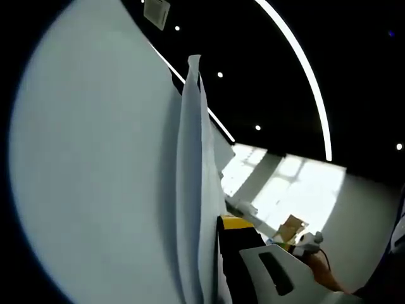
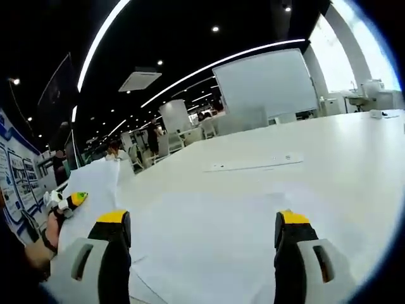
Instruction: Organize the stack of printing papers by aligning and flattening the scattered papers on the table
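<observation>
Left tongs (image 2: 63, 204): your left tongs grip thin white printing sheets (image 1: 193, 190), lifted edge-on.
Right tongs (image 2: 202, 237): released, yellow-tipped jaws spread wide.
Loose papers (image 2: 215, 234): flat white sheets lying on the white desk (image 2: 329, 142), between and beyond your right jaws.
Far desk: a long white strip (image 2: 253, 163).

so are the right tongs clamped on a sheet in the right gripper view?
No, the right tongs stand wide open above the white paper sheets on the table.
</observation>
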Demonstrator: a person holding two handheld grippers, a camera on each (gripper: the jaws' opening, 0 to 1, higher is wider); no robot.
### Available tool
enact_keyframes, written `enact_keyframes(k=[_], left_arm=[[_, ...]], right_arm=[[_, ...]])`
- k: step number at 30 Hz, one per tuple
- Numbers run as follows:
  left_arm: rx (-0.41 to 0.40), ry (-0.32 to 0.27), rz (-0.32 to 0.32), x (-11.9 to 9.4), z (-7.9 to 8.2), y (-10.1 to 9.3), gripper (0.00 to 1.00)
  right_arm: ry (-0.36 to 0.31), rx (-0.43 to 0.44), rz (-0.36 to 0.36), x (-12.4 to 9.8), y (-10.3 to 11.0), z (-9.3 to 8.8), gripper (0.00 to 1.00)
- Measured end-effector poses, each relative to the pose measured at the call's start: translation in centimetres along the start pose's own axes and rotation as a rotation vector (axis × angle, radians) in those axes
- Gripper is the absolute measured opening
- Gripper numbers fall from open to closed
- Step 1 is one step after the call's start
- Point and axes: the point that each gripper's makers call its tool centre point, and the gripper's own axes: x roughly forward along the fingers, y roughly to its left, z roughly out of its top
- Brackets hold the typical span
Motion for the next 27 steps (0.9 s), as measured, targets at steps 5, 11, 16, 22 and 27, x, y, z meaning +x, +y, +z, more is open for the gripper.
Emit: enact_keyframes(k=[5, 11, 16, 22, 27], left_arm=[[0.001, 0.0, 0.001, 0.0, 0.0, 0.0, 0.06], [0.002, 0.0, 0.002, 0.0, 0.0, 0.0, 0.06], [0.004, -0.001, 0.003, 0.0, 0.0, 0.1, 0.06], [0.005, -0.001, 0.003, 0.0, 0.1, 0.2, 0.06], [0.005, 0.0, 0.003, 0.0, 0.1, 0.2, 0.06]], right_arm=[[0.011, -0.022, -0.019, 0.0, 0.0, -0.2, 0.89], [0.022, -0.027, -0.019, -0.2, 0.1, -0.6, 0.89], [0.034, -0.046, -0.035, -0.5, -0.2, -1.2, 0.89], [0.048, -0.05, -0.039, -0.7, -0.3, -1.9, 0.89], [0.052, -0.072, -0.038, -0.8, 0.2, -2.3, 0.89]])
